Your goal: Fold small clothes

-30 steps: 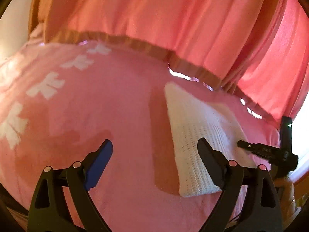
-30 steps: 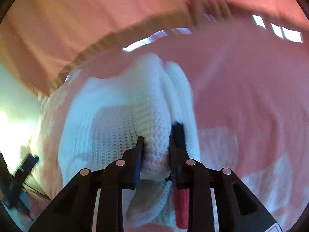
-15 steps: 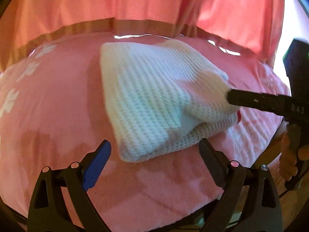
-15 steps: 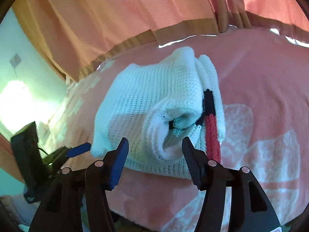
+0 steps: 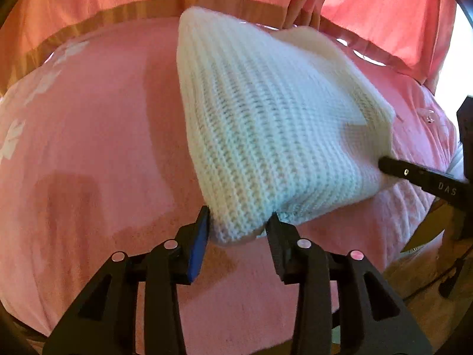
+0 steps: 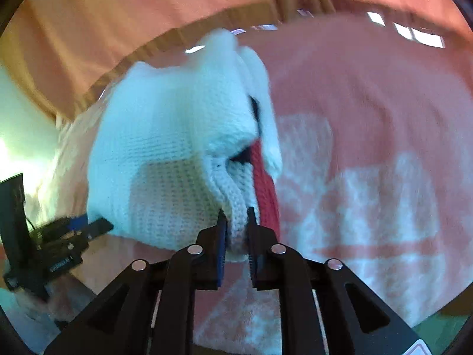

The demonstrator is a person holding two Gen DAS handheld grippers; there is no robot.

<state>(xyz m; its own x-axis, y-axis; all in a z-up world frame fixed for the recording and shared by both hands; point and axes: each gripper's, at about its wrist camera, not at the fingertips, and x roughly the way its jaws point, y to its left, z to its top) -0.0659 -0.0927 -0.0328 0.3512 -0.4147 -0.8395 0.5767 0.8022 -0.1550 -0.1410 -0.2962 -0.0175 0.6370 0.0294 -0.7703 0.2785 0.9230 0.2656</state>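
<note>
A folded white knit garment (image 5: 275,124) lies on the pink blanket (image 5: 97,136). My left gripper (image 5: 238,224) is shut on its near corner. In the right wrist view the same white knit garment (image 6: 177,153) shows a red and dark trim (image 6: 264,189) at its folded edge. My right gripper (image 6: 236,222) is shut on that near edge, just left of the trim. The right gripper also shows in the left wrist view (image 5: 425,180) at the garment's right corner. The left gripper also shows in the right wrist view (image 6: 74,227) at its left corner.
The pink blanket has white flower prints (image 5: 44,82) at the left and large white patches (image 6: 369,207) at the right. Pink curtains with a brown band (image 5: 142,9) hang close behind the surface. The blanket's front edge (image 5: 369,254) drops off near my grippers.
Both grippers were open half a second ago. Both have moved in and shut on the folded garment, left on its near corner, right on the edge beside the red trim.
</note>
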